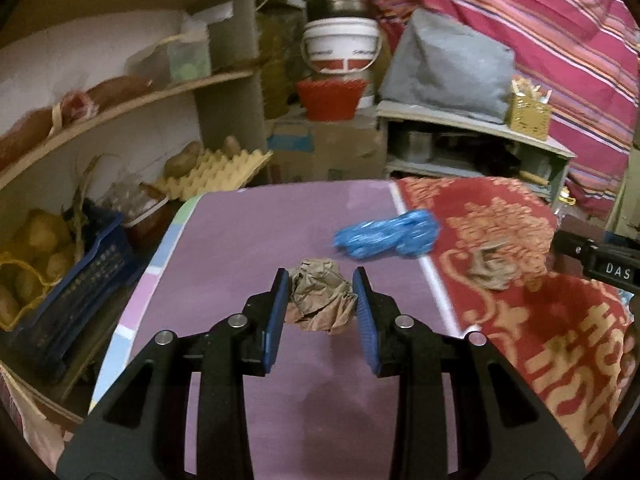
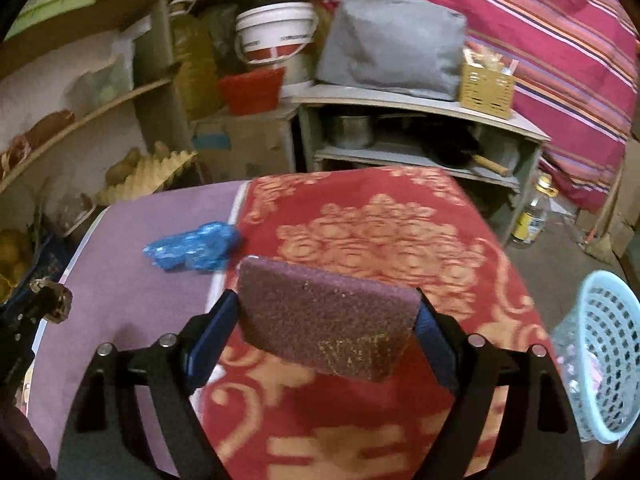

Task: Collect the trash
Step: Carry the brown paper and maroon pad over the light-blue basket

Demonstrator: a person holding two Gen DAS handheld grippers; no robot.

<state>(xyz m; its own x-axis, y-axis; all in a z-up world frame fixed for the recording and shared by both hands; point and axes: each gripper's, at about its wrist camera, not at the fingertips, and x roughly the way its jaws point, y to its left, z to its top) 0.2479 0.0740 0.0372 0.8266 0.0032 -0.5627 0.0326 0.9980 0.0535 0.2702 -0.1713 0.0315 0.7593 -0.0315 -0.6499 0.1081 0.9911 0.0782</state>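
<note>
Left gripper [image 1: 320,292], black arms with ribbed blue pads, pointing down and forward in the lower centre of the left wrist view, clamped on a crumpled ball of brown paper [image 1: 320,300], wrinkled and irregular, pressed between both pads. Under it a smooth purple cloth [image 1: 240,232] with a pale striped border. Above and right of the ball, a crinkly blue plastic wrapper [image 1: 386,238], lying at the edge where purple meets a red mat [image 1: 500,216] with an orange flower pattern. On that mat, a second brown crumpled wad [image 1: 490,268], blurred, hard to make out.

Right gripper [image 2: 326,320], in the lower centre of the right wrist view, tilted down, jaws wide and gripping a flat rectangular scouring pad [image 2: 328,324], dark maroon, coarse and grainy, with yellowish specks at its lower right corner. Pad held by its two short ends, above the red mat. At the right edge, a light blue plastic basket [image 2: 608,352] with round holes, cut off by the frame, contents pale and unclear. Blue wrapper seen here in the middle left. Shelves behind, blurred.
</note>
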